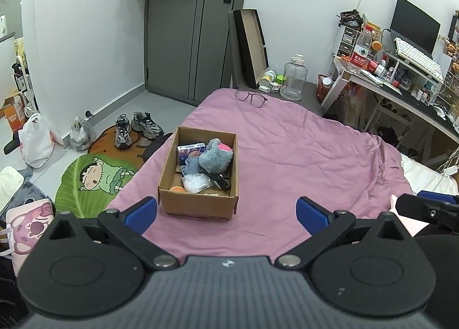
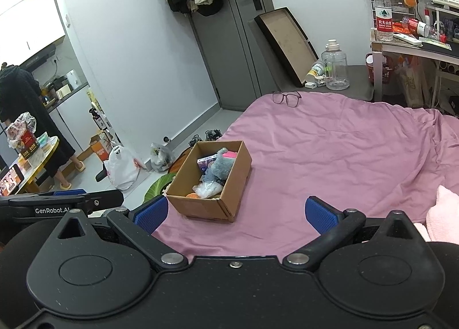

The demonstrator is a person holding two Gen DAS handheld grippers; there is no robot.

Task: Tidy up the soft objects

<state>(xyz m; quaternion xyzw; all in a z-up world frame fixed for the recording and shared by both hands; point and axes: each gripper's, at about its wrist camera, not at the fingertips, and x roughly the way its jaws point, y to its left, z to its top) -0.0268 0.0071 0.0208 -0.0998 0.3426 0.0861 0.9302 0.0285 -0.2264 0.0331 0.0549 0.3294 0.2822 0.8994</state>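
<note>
Cardboard box (image 1: 198,185) sits on the bed (image 1: 287,151), soft toy (image 1: 215,157) inside; we hold left gripper (image 1: 226,211) and right gripper (image 2: 235,211) wide, empty, back from it.

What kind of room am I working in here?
Most likely a small bedroom or studio flat. The cardboard box of soft objects sits on a bed with a pink sheet; a cluttered computer desk stands beside it, and sneakers lie by the grey entry door.
</note>
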